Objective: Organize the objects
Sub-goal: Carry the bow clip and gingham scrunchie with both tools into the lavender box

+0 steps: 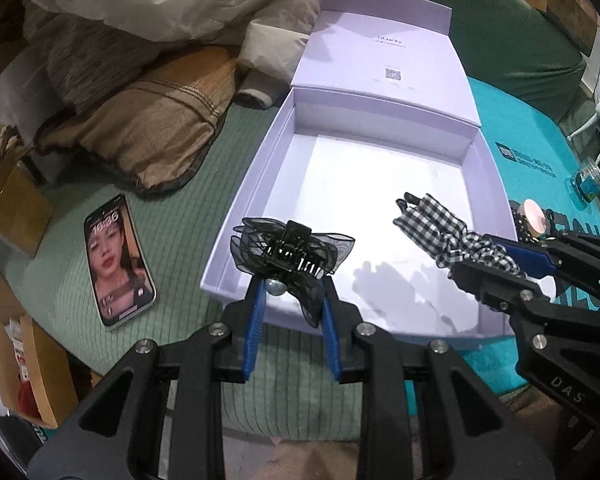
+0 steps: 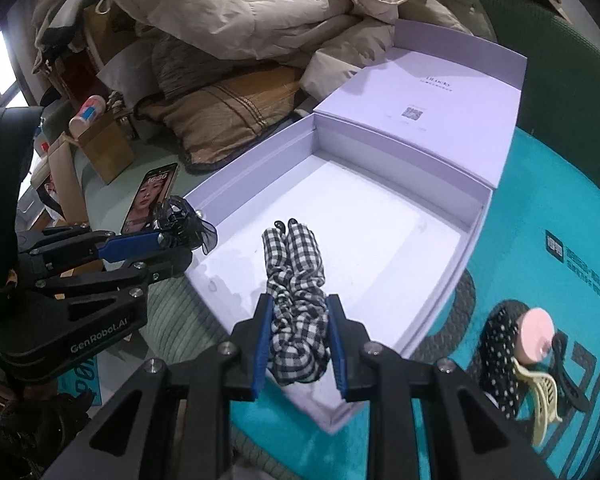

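Lilac box (image 1: 256, 184) lies open on the green cover, lid folded back at 12 o'clock, floor bare; left gripper (image 1: 292, 288) pinches a black gauze bow clip (image 1: 292, 250) over the box's near-left rim, its lower folds hidden behind the blue pads; right gripper (image 2: 298, 308) pinches a gingham scrunchie (image 2: 294, 276) above the box floor; at 4 o'clock in the right view, a dotted scrunchie (image 2: 500, 344), pink disc (image 2: 536, 334) and cream claw clip (image 2: 544, 400) overlap, partly obscured; phone (image 1: 118, 260) at 9 o'clock.
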The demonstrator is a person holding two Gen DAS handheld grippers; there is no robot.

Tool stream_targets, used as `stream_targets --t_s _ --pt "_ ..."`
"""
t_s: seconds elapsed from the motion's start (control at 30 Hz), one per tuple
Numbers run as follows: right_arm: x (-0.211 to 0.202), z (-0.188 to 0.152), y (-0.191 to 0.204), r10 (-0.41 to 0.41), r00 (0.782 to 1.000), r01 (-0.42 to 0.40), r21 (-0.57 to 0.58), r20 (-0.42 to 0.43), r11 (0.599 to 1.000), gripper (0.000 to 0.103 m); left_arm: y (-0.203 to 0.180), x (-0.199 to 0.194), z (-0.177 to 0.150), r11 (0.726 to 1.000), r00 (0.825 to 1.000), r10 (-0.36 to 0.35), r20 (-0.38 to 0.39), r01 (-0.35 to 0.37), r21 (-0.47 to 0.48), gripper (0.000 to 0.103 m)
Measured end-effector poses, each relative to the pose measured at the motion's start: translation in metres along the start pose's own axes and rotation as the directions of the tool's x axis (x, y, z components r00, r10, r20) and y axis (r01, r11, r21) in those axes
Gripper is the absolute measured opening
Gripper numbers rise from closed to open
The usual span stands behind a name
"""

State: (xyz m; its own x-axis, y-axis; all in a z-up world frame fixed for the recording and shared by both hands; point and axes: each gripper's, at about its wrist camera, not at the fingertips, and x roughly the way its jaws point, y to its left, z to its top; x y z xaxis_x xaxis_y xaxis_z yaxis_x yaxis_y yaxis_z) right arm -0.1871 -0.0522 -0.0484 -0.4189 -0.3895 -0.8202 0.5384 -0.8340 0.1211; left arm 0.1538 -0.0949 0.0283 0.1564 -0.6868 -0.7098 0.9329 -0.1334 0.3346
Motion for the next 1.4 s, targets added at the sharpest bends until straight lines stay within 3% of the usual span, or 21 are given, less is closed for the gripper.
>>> stream_targets --t_s 0.4,0.63,1.13,1.23,1.4 --pt "0.021 0.033 -0.020 -0.020 1.000 0.020 -0.005 0.002 1.000 0.026 -0.006 0.025 0.042 0.999 0.999 0.035 0.006 -0.035 0.032 0.025" --pt "0.032 0.049 -0.037 -0.032 0.999 0.032 0.000 0.003 0.999 0.026 -0.014 0.051 0.061 0.999 0.999 0.008 -0.040 -0.006 0.048 0.025" --pt "0.053 0.073 -0.069 -0.056 0.998 0.057 0.022 -0.019 0.998 0.026 -0.027 0.087 0.099 0.996 0.995 0.019 -0.101 -0.010 0.088 0.025" --pt "0.056 0.077 -0.071 -0.062 0.998 0.063 0.018 -0.024 0.998 0.026 -0.029 0.091 0.102 0.994 0.992 0.027 -0.127 -0.013 0.108 0.025" --pt "0.063 0.081 -0.075 -0.056 0.998 0.058 0.029 -0.038 0.998 0.026 -0.034 0.106 0.102 0.990 0.974 -0.021 -0.226 0.052 0.130 0.025"
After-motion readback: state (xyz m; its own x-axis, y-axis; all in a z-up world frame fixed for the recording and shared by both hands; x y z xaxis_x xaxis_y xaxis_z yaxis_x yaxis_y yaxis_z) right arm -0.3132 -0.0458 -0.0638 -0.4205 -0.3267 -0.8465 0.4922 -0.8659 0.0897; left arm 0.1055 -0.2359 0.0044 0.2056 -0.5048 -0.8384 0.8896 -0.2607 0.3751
